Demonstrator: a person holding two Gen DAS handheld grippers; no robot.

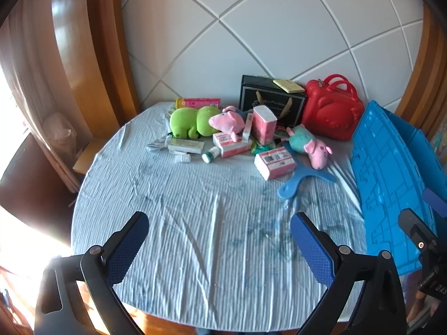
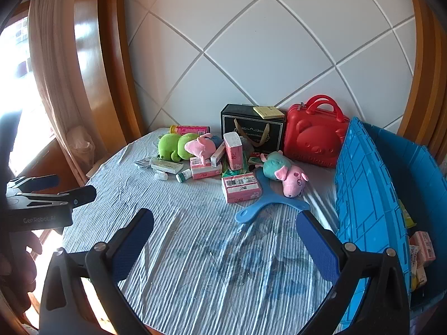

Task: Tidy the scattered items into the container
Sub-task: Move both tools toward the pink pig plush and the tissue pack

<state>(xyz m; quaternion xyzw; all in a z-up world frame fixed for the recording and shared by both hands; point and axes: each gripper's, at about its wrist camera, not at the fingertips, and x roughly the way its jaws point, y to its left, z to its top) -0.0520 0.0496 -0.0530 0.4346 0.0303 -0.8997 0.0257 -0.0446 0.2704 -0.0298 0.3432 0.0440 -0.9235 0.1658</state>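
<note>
We see only part of the blue crate (image 2: 371, 195): its right side runs off the frame, and its near wall hides most of the pink boxes (image 2: 423, 247) inside. The black gift box (image 2: 252, 128) is half covered by clutter, its gold lettering too small for us to read

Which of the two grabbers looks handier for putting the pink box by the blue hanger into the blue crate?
Probably the right gripper. The blue crate stands on its side, and the pink box lies just ahead of it. The left gripper is open too, but farther from the crate.
</note>
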